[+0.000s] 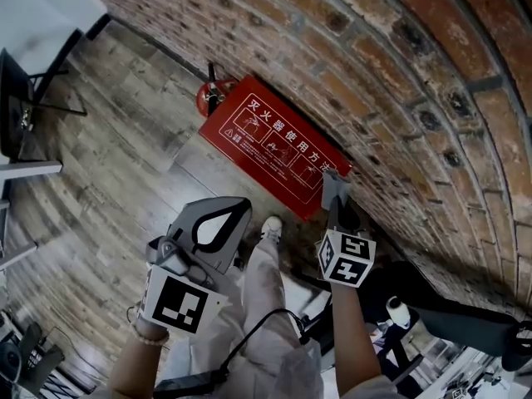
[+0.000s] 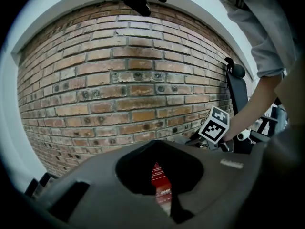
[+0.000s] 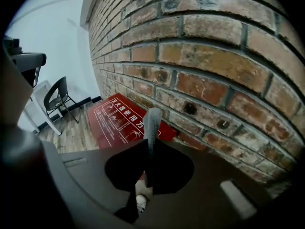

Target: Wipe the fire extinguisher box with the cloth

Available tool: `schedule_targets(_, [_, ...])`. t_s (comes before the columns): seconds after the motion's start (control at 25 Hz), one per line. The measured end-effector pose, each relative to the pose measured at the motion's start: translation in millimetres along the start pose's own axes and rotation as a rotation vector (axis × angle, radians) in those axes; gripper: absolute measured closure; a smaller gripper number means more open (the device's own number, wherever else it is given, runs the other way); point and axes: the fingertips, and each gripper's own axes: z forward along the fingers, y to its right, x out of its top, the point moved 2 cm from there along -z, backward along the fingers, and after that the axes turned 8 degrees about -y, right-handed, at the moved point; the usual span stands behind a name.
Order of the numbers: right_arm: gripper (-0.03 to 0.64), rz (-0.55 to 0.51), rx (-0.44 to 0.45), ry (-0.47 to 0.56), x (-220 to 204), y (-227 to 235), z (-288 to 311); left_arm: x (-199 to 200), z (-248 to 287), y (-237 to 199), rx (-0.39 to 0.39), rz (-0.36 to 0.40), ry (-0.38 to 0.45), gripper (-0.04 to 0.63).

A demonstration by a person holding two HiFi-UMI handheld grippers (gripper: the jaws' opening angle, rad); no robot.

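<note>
1. A brick wall (image 1: 399, 73) fills the right of the head view. A wooden plank floor (image 1: 108, 165) runs along its foot.
2. One red fire extinguisher box (image 1: 270, 144) stands on the floor, tight against the wall, just ahead of my feet. Its flat top carries white pictures and characters.
3. One black chair (image 3: 59, 95) stands well apart from the box, further along the floor.
4. I hold two claws. My left claw (image 1: 241, 209) hangs above the floor, short of the box and touching nothing. Its jaws are pressed almost together with only a thin slit between them, and nothing is in them.
5. My right claw (image 1: 335, 191) is down at the near corner of the box, the one beside the wall. Its jaws are pinched on the cloth.
6. One red extinguisher (image 1: 208, 96) with a black handle stands at the far end of the box, just beside it.
7. There is one cloth (image 3: 151, 125), a grey strip poking out past the tips of the right claw. It lies over the edge of the box's top, but I cannot tell whether it touches.
8. Progress, as I judge it: the cloth is gripped and brought to the box, so fetching is done. The top shows no wiped streaks, so the wiping seems barely begun or not yet begun. The whole top and the sides remain.
</note>
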Motion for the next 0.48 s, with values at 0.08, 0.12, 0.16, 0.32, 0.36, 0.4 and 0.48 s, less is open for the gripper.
schedule_targets(0.08, [0.598,0.028,-0.018,-0.014,-12,6,-3,1,2,3,-0.012,0.004,-0.002,0.598])
schedule_targets(0.12, [0.598,0.042,-0.027,-0.021,-18,8,-4,1,3,5,-0.017,0.006,-0.002,0.598])
schedule_targets(0.16, [0.598,0.057,-0.035,-0.029,-24,11,-5,1,4,6,-0.022,0.007,-0.001,0.598])
schedule_targets(0.32, [0.598,0.105,-0.061,-0.056,-42,12,-5,1,6,9,-0.034,0.016,-0.002,0.598])
schedule_targets(0.36, [0.598,0.114,-0.063,-0.061,-44,10,-3,1,6,9,-0.035,0.017,-0.002,0.598])
schedule_targets(0.4, [0.598,0.12,-0.062,-0.064,-46,8,-2,1,6,9,-0.036,0.018,-0.002,0.598])
schedule_targets(0.48, [0.598,0.133,-0.055,-0.067,-47,2,2,0,6,9,-0.038,0.021,-0.003,0.598])
